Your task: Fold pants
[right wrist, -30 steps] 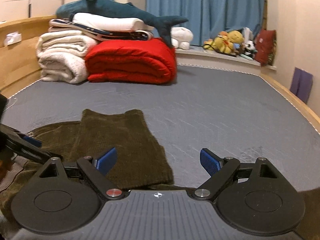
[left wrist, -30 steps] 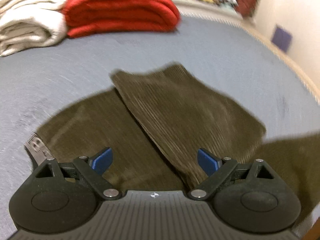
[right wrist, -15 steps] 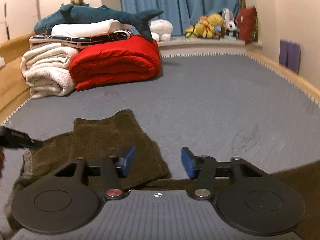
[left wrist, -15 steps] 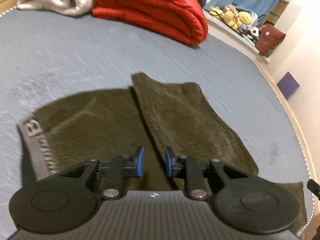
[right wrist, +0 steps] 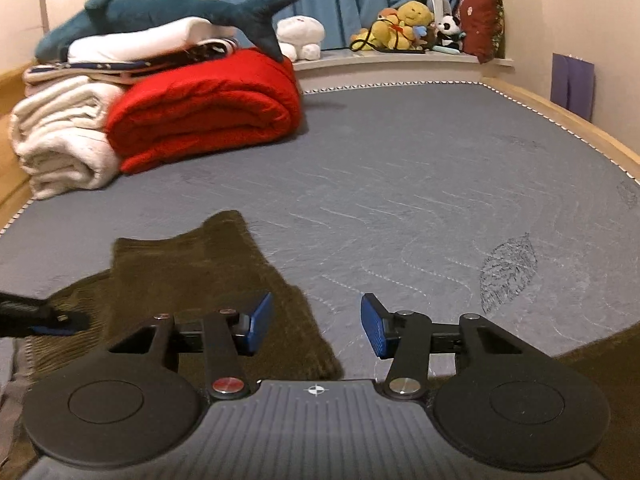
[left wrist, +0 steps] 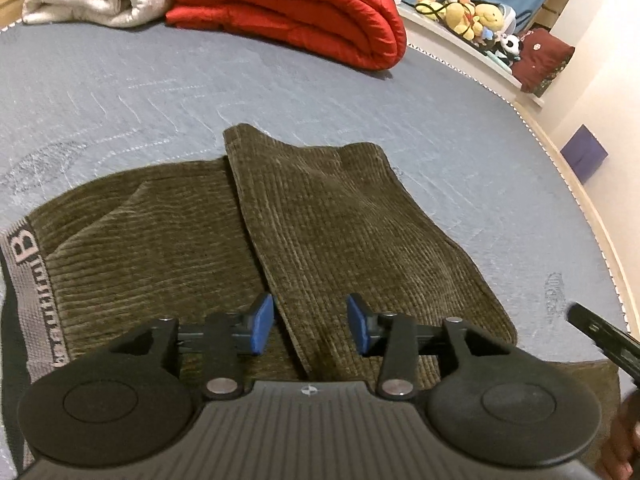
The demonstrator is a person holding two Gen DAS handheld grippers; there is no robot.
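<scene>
Olive corduroy pants (left wrist: 320, 220) lie flat on the grey-blue mattress (left wrist: 120, 92), with one leg folded back over the upper part and the grey lettered waistband (left wrist: 28, 280) at the left. My left gripper (left wrist: 310, 326) hovers over the folded leg's near edge. Its jaws are opening, and the cloth lies under them without being pinched. My right gripper (right wrist: 316, 326) stands open beside the right edge of the pants (right wrist: 192, 272), above bare mattress, with nothing between its pads. Each gripper shows at the margin of the other's view: the right fingertip (left wrist: 600, 336) and the left fingertip (right wrist: 32, 316).
A rolled red quilt (right wrist: 208, 112) and white blankets (right wrist: 60, 136) are stacked at the far left, with a plush shark (right wrist: 180, 12) on top. Soft toys (right wrist: 408, 24) line the window sill. A purple bag (right wrist: 572, 80) leans on the right wall beyond the wooden bed rim (right wrist: 560, 116).
The left jaws went from wide to nearly shut, then parted again. The right jaws narrowed to about half. Both grippers sank closer to the pants and rolled somewhat.
</scene>
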